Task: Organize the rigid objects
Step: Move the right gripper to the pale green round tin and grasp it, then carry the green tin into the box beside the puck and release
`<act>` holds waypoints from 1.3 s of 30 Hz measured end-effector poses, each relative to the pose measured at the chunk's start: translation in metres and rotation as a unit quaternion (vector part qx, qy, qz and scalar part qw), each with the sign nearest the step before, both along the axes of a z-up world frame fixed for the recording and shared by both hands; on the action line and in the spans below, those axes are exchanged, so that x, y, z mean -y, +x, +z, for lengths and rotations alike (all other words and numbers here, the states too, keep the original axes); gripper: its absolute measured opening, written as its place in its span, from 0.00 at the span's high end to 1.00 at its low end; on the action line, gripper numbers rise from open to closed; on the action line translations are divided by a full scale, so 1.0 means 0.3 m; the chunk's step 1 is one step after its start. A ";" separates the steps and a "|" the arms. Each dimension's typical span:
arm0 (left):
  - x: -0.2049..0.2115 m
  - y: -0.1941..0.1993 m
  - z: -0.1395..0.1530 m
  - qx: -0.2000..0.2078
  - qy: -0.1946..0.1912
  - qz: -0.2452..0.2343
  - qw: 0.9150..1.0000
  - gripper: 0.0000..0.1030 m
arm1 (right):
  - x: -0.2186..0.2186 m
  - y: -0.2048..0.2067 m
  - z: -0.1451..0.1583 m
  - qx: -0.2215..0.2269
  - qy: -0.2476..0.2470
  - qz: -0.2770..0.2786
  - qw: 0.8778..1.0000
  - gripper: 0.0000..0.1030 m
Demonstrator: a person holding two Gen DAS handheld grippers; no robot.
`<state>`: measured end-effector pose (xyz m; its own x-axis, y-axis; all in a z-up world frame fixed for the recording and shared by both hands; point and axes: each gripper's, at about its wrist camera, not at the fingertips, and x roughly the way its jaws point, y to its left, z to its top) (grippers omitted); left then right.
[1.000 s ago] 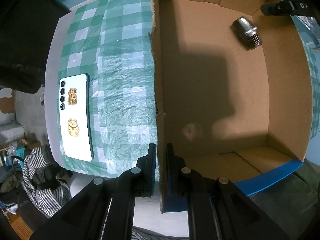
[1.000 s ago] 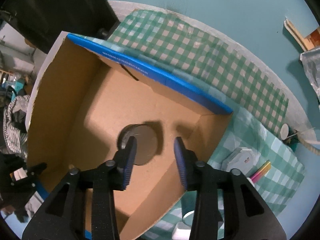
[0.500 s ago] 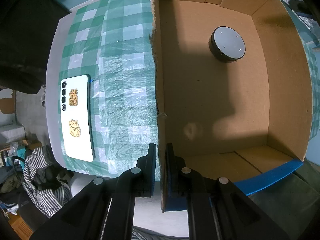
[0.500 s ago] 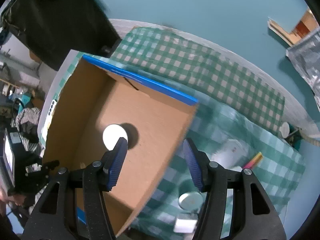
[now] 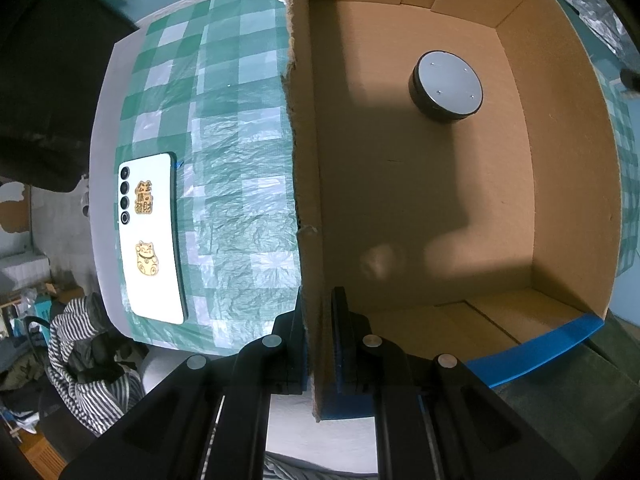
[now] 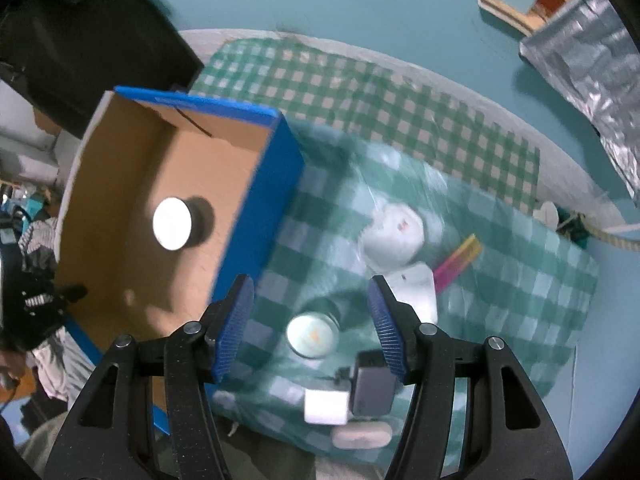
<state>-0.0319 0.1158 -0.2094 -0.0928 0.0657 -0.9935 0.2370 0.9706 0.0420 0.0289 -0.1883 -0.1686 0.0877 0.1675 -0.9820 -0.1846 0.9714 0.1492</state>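
Green-checked tablecloth [image 6: 500, 240]: carries all items | blue-edged brown cardboard box [image 5: 420, 208]: left of loose items | left gripper [image 5: 318, 320]: clamped on box's near wall | right gripper [image 6: 312, 320]: jaws apart, empty, above tablecloth | black round silver-topped puck [image 5: 447, 80]: on box floor, far right.

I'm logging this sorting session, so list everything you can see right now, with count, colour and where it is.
cardboard box: 1, brown with blue edges, on the tablecloth
round puck: 1, black with grey top, on the box floor
phone: 1, white with gold stickers, on the cloth outside the box
tablecloth: 1, green and white check, over the table
small round tin: 1, pale lid, on the cloth below the right gripper
white blurred items: 2, beside the tin
pink and yellow stick: 1, by the white items
white cube: 1, at the cloth's near edge
left gripper: black, shut on the box wall
right gripper: black with blue pads, open, empty
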 end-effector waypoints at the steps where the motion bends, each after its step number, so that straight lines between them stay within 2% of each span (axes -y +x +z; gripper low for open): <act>1: -0.001 -0.001 0.000 0.000 0.000 0.000 1.000 0.91 | 0.009 -0.011 -0.013 -0.005 0.002 -0.003 1.000 0.42; 16: -0.012 -0.015 -0.002 -0.005 -0.001 -0.002 1.000 0.91 | 0.001 -0.114 -0.199 -0.050 -0.014 0.007 0.999 0.42; 29: -0.018 -0.018 0.001 -0.002 -0.001 0.001 1.000 0.91 | -0.023 -0.116 -0.289 -0.051 -0.035 0.021 0.998 0.42; 31: -0.014 -0.020 0.004 -0.001 -0.001 0.001 1.000 0.91 | -0.024 -0.118 -0.298 -0.051 -0.034 0.021 0.998 0.44; 33: -0.015 -0.021 0.005 0.000 -0.001 0.001 1.000 0.91 | -0.028 -0.120 -0.307 -0.054 -0.031 0.021 0.998 0.56; 39: -0.023 -0.021 0.009 0.001 -0.002 0.004 1.000 0.91 | -0.036 -0.125 -0.316 -0.049 -0.039 0.024 0.998 0.57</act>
